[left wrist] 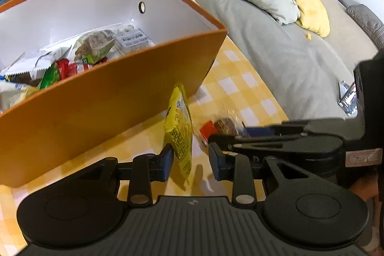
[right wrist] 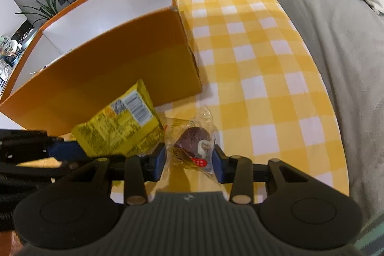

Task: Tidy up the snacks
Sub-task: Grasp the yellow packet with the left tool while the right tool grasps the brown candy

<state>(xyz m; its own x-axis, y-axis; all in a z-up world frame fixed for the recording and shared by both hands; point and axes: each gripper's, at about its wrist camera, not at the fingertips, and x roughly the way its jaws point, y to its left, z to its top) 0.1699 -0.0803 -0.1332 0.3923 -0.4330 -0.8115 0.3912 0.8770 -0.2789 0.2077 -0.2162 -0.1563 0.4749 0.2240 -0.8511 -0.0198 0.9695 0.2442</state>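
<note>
- Box: orange card with white walls, at the left on the checked cloth. It already holds several packets. Its walls look stiff but light, so a nudge would probably slide it.
- Yellow packet: it stands on edge just in front of the box, between the left gripper pads. The left pad touches it, the right pad stands clear, so the jaws are half closed and not yet pinching. It looks light, thin and crinkly, likely slippery, and best taken across its flat faces near the lower edge.
- Cake: a dark round cake in a clear wrapper, just right of the yellow packet. The right gripper is clamped on it. It looks soft and crushable, so grip gently.
</note>
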